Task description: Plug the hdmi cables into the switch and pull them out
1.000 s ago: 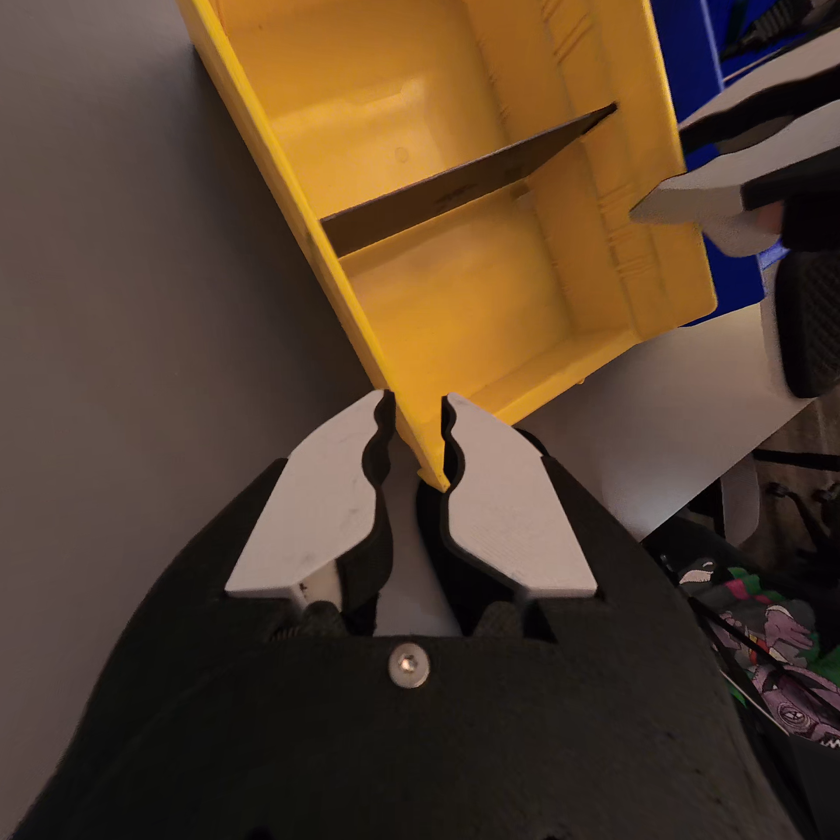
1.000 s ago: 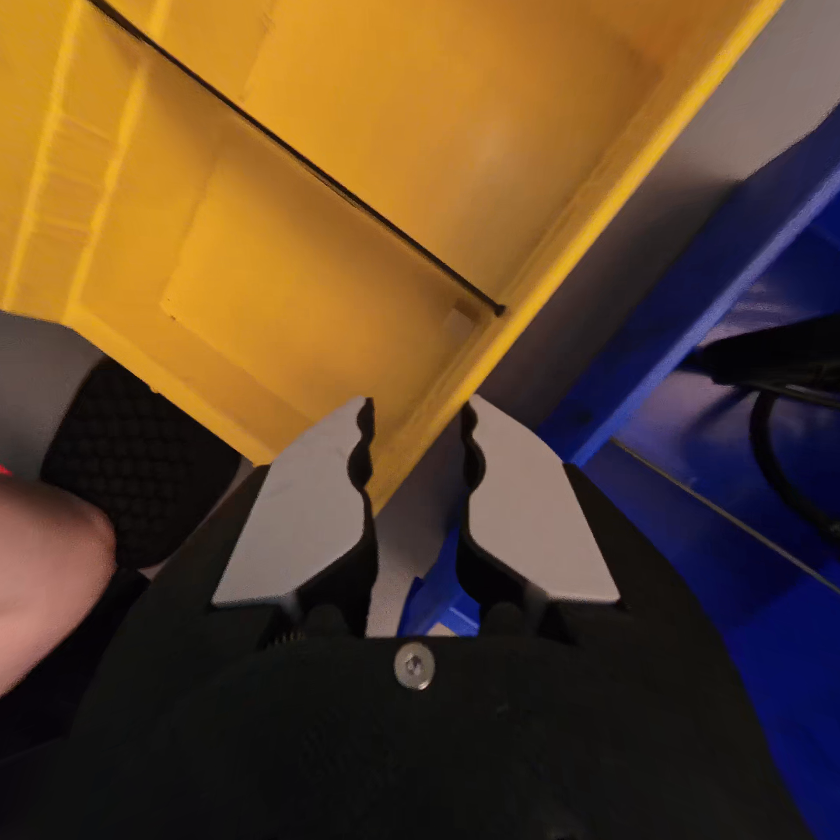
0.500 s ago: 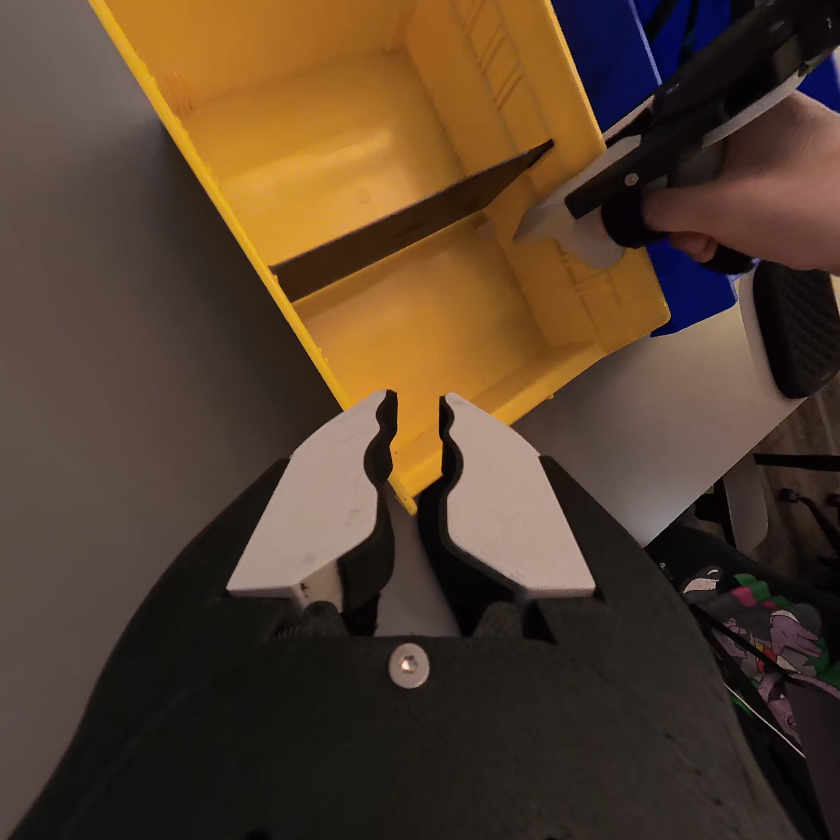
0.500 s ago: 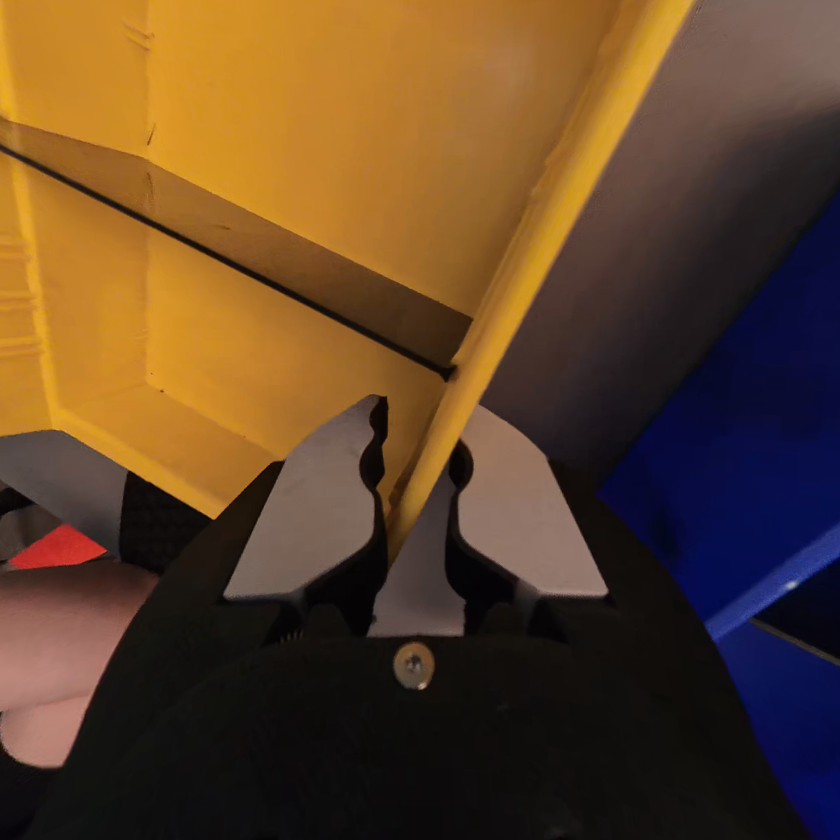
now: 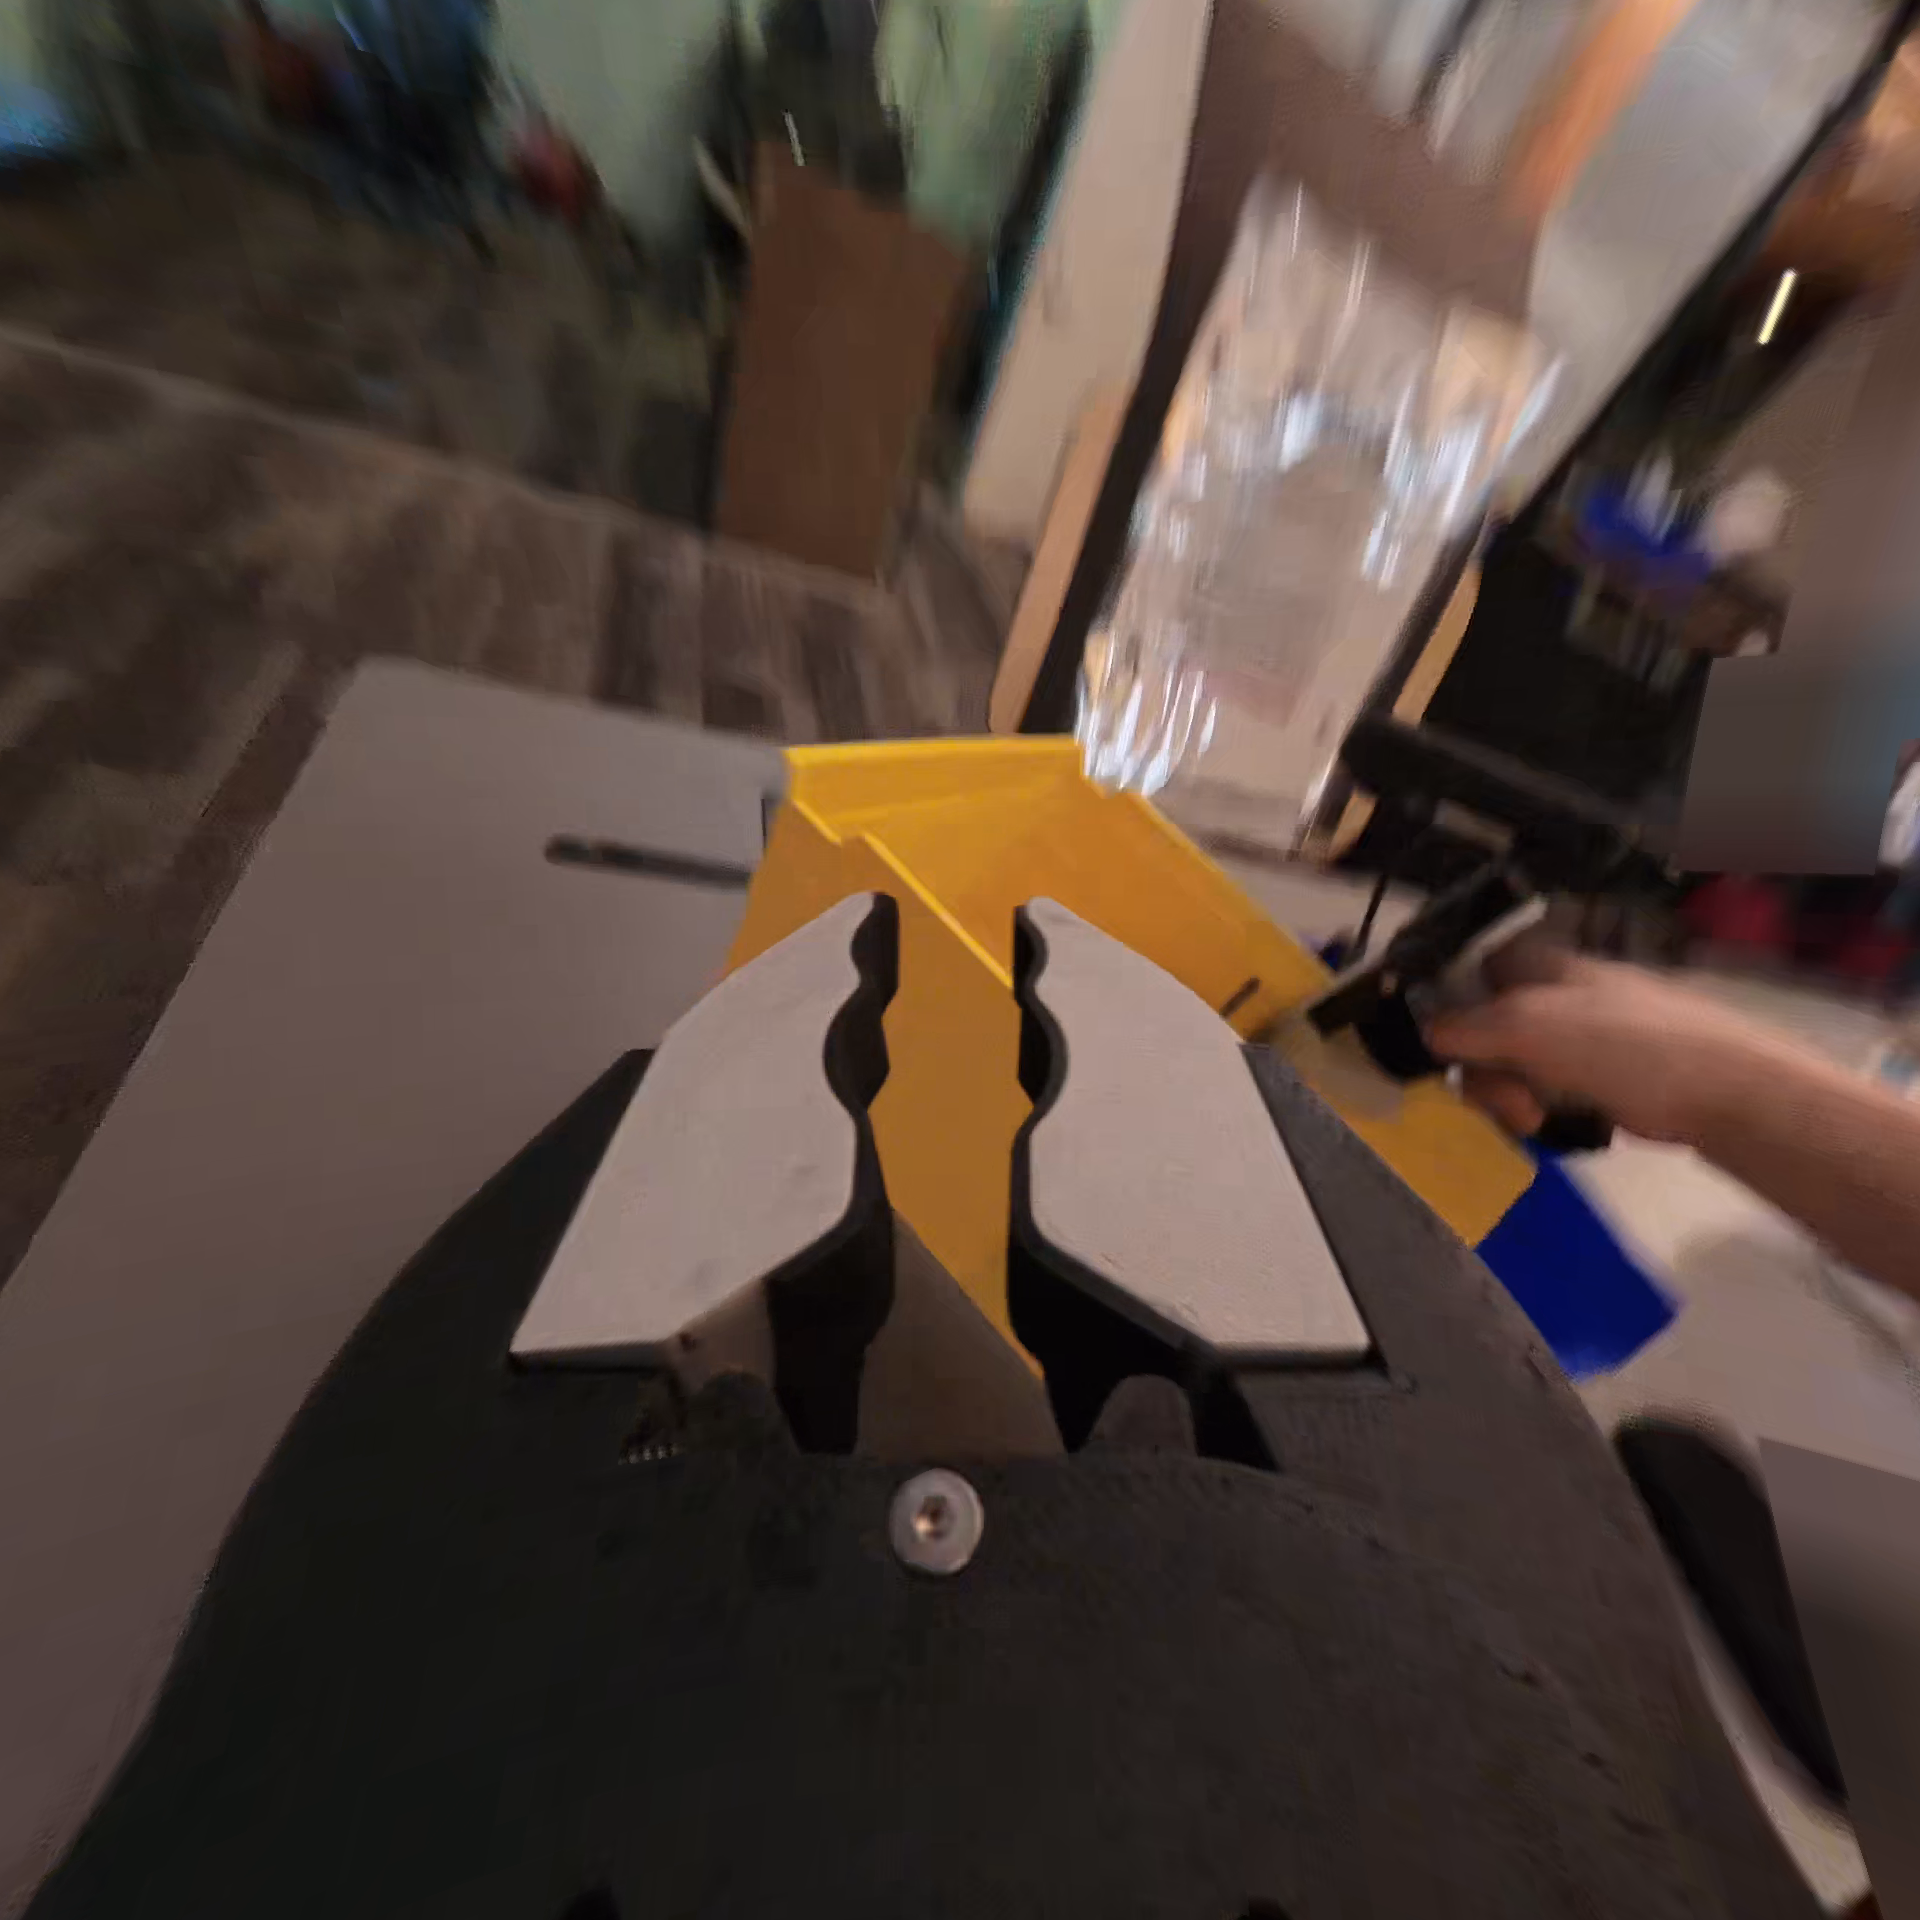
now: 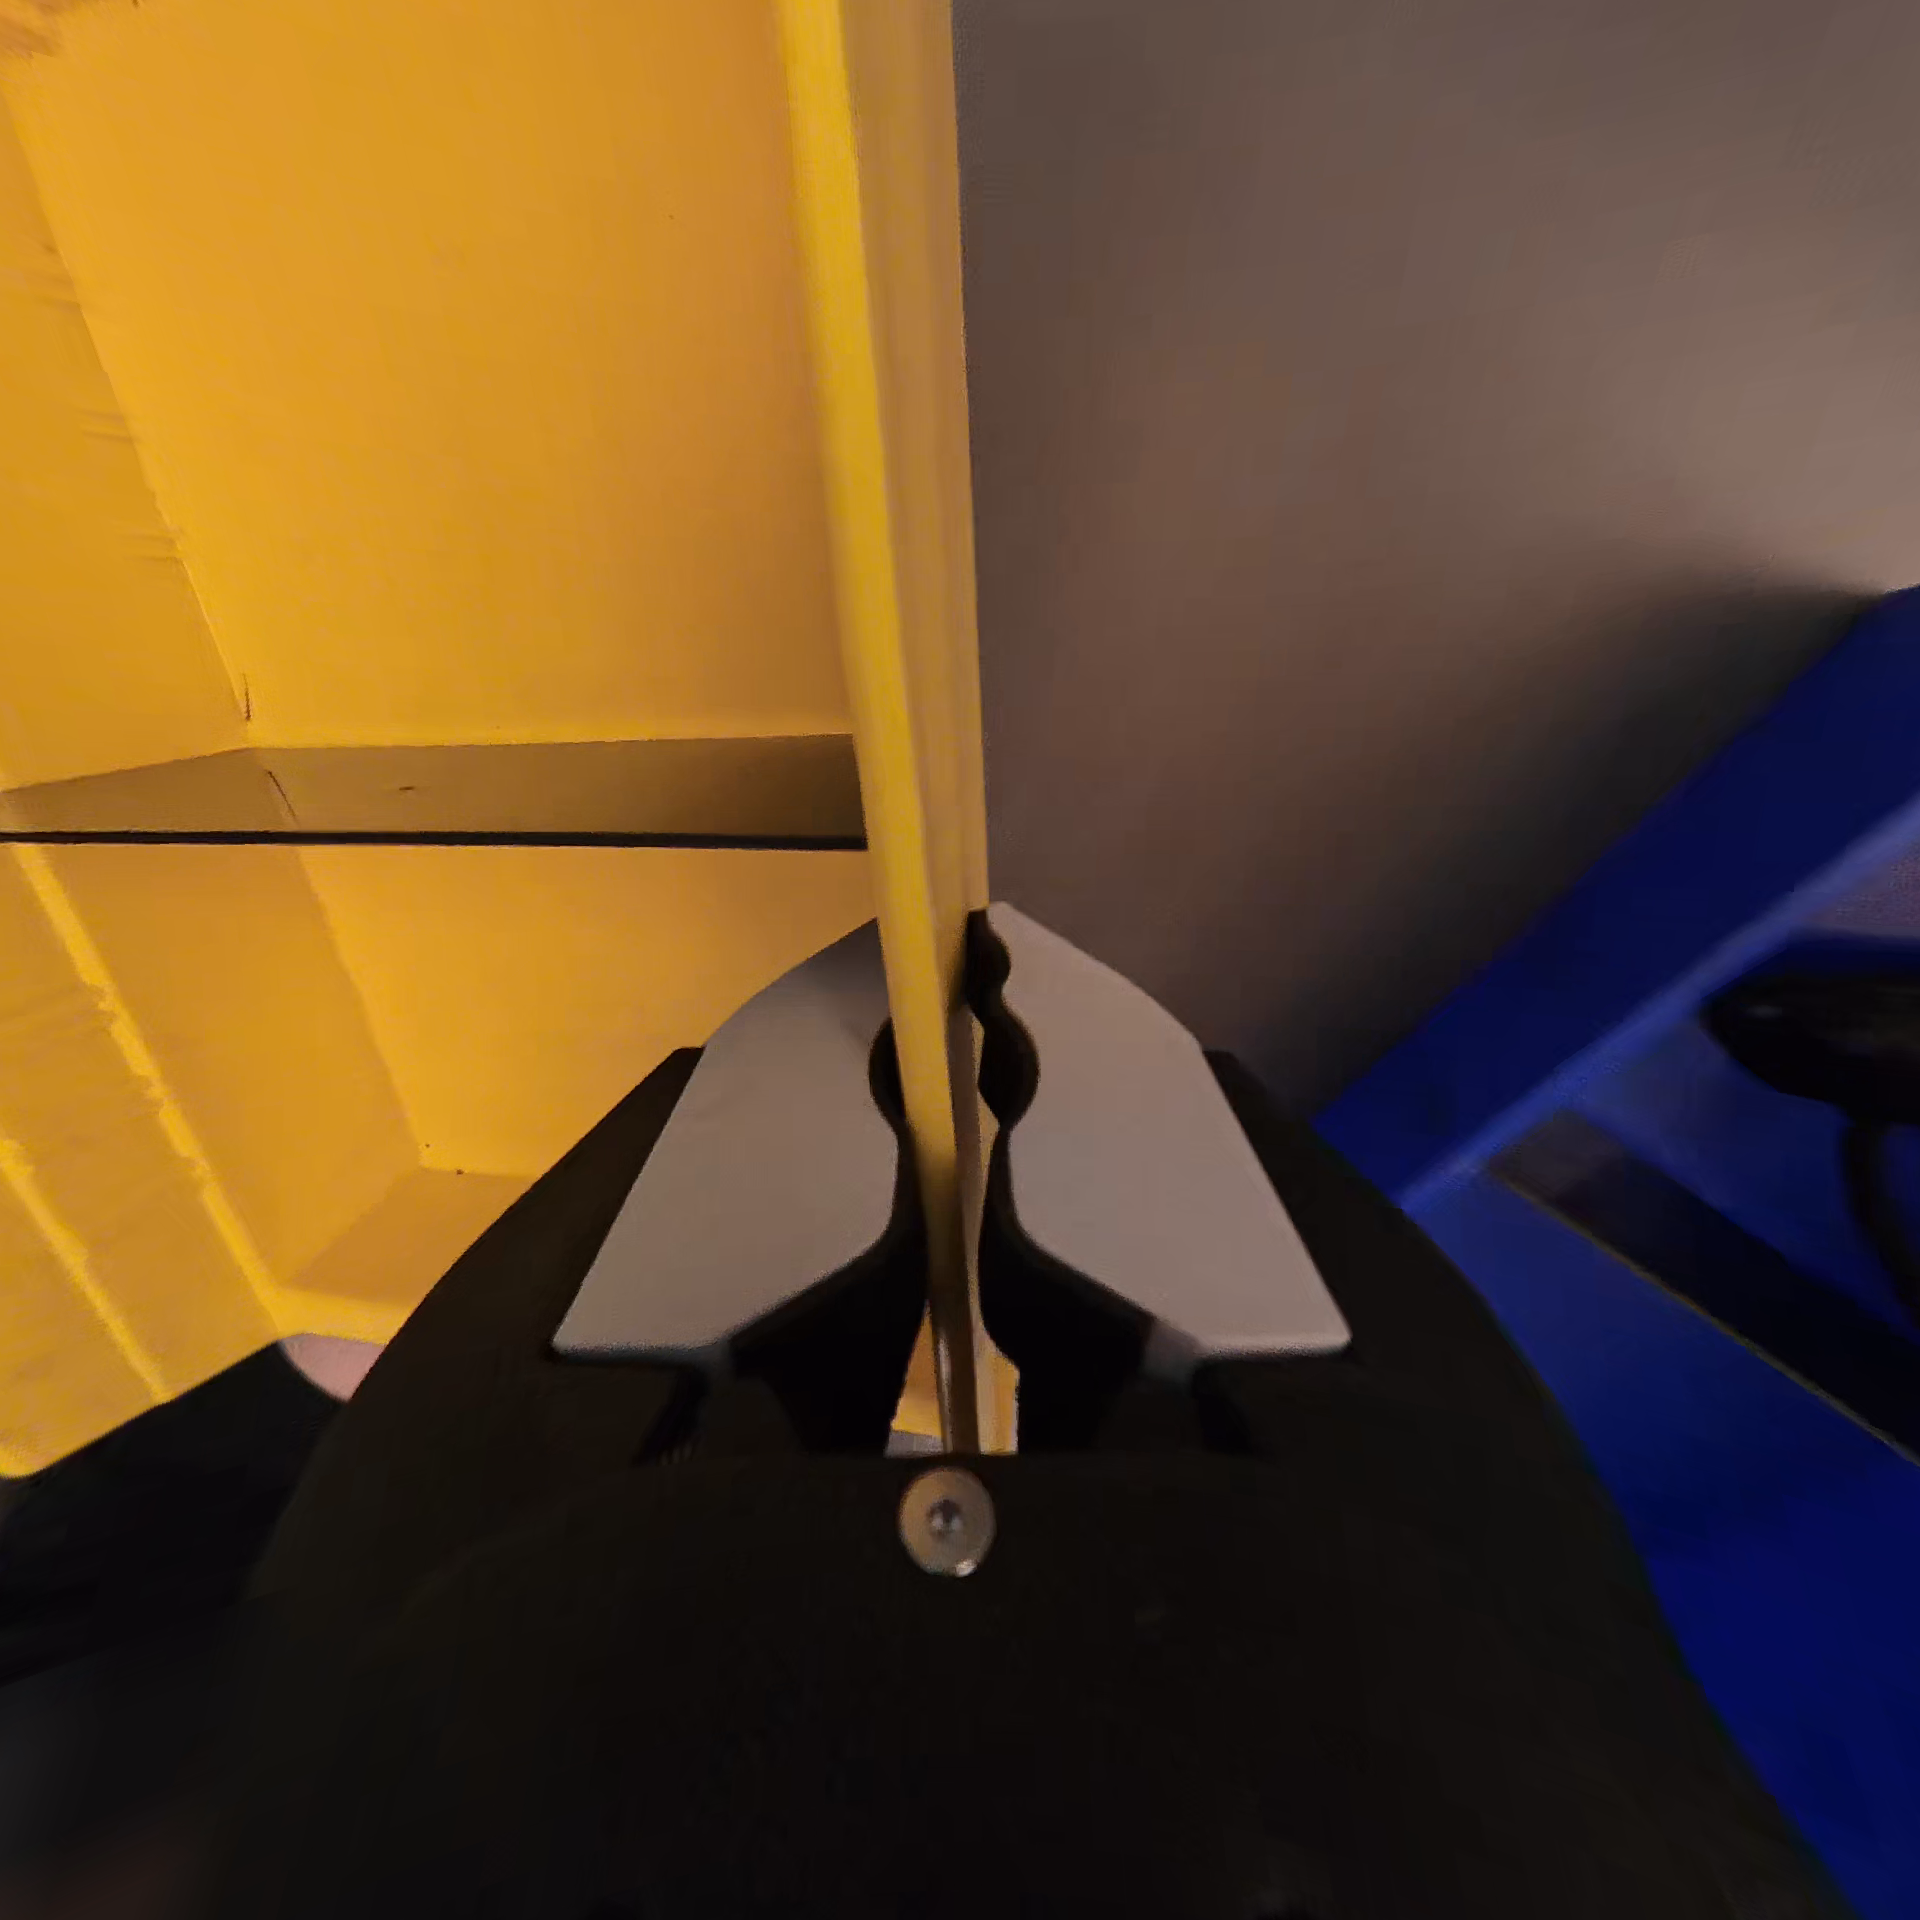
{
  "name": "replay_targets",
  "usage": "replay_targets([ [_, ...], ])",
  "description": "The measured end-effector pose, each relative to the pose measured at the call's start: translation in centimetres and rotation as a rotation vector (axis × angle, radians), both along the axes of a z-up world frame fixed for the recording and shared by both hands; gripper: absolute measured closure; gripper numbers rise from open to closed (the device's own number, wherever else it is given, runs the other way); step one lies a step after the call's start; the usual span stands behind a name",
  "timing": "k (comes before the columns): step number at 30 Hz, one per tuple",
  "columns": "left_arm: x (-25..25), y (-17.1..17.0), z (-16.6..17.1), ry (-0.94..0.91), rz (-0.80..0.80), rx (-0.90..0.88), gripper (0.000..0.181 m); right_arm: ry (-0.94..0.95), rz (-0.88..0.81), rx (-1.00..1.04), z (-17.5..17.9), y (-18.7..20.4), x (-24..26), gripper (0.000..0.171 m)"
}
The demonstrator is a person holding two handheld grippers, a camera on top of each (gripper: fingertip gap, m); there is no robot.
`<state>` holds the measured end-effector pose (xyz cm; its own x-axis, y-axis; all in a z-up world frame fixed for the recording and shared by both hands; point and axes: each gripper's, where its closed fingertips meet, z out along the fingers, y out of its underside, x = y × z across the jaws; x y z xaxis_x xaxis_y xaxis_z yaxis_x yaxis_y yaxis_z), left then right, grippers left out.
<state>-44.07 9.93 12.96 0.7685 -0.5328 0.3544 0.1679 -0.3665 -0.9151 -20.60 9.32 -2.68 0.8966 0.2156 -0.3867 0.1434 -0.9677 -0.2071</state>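
Cable (image 6: 1870, 1195), black, lies in the blue bin (image 6: 1662, 831), just right of my right tongs (image 6: 961, 935), which clamp the yellow bin (image 6: 468, 416) wall. My left tongs (image 5: 951, 935), narrowly parted, straddle that bin's corner above the tabletop (image 5: 416, 935).
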Motion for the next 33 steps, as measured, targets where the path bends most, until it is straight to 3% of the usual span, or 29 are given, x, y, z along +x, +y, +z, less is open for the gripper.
replay_targets([
  [3,-3.4,-2.0,3.8,-0.275,0.068,0.108,0.149,-0.014,0.027,0.05,6.9,-0.4,1.5,0.166],
  [6,-4.2,-2.8,4.6,-0.343,0.044,0.141,0.142,-0.028,0.0,0.086,14.3,-2.1,5.4,0.166],
  [11,1.1,-1.2,1.7,-0.207,-0.129,0.006,0.132,-0.114,-0.195,0.198,24.1,-7.0,17.1,0.165],
  [16,10.5,0.8,-2.8,-0.027,-0.34,-0.163,0.122,-0.122,-0.474,0.24,26.9,-14.7,30.2,0.166],
  [19,18.4,-0.2,-5.0,0.009,-0.602,-0.21,0.12,-0.1,-0.634,0.269,25.1,-19.2,36.9,0.165],
  [21,22.7,-0.2,-6.4,-0.013,-0.672,-0.251,0.121,-0.051,-0.728,0.282,22.3,-21.9,40.7,0.165],
  [24,28.1,-0.8,-10.0,0.015,-0.731,-0.363,0.118,0.032,-0.872,0.265,15.9,-25.7,45.5,0.165],
  [27,32.3,-2.7,-14.2,0.114,-0.793,-0.478,0.097,0.036,-1.002,0.214,8.8,-29.4,49.4,0.165],
  [29,34.0,-3.7,-16.7,0.223,-0.8,-0.494,0.086,0.035,-1.068,0.163,4.4,-31.4,50.9,0.165],
  [33,34.6,-3.5,-21.1,0.522,-0.722,-0.462,0.085,0.083,-1.137,0.07,-2.2,-33.5,51.8,0.166],
])
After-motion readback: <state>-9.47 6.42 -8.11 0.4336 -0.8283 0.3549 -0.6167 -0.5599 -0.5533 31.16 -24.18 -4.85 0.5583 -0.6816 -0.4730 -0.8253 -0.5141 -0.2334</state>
